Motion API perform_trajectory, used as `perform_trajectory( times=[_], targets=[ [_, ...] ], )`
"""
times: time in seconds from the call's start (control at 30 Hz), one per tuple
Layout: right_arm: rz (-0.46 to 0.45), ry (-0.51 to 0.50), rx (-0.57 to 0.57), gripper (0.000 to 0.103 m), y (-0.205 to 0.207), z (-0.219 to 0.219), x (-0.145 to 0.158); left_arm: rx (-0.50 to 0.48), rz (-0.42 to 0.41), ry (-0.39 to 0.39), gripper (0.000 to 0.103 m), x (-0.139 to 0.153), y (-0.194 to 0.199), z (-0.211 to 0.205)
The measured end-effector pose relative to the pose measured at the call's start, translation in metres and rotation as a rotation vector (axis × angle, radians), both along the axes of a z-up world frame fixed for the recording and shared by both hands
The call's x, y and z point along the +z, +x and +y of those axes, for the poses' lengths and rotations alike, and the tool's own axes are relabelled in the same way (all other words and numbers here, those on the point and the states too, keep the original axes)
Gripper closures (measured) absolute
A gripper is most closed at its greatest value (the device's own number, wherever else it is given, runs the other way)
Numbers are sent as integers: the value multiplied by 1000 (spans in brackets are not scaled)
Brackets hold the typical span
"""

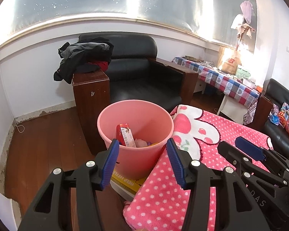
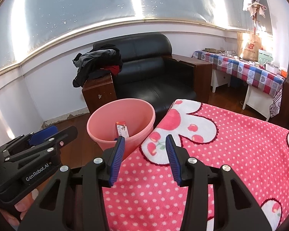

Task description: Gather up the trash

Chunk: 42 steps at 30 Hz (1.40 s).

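Note:
A pink plastic bin (image 1: 136, 154) stands on a yellow box just left of the pink polka-dot blanket (image 1: 163, 192); it also shows in the right wrist view (image 2: 136, 115). Inside lie a red-and-white carton (image 1: 126, 134) and some small pink and yellow scraps; the carton shows in the right wrist view too (image 2: 122, 130). My left gripper (image 1: 142, 161) is open and empty, just in front of the bin. My right gripper (image 2: 144, 157) is open and empty over the blanket's (image 2: 221, 154) left edge, beside the bin. Each gripper appears in the other's view.
A black leather armchair (image 1: 140, 73) with wooden arms stands behind the bin, with dark clothes (image 1: 82, 57) piled on its left arm. A table with a checked cloth (image 1: 221, 77) and a paper bag stands at the right. Wooden floor (image 1: 44, 140) lies to the left.

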State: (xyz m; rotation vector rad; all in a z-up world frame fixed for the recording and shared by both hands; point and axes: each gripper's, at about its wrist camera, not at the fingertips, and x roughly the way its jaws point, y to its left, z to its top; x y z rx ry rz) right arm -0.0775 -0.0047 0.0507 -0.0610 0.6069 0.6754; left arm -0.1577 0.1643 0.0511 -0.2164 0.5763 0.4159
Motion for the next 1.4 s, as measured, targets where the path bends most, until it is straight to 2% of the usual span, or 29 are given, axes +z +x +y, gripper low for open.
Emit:
perform_trajectory(
  times=[1.4],
  targets=[
    [8, -5, 1, 58, -5, -1, -7, -7, 11, -6, 52, -9, -2, -8]
  ],
)
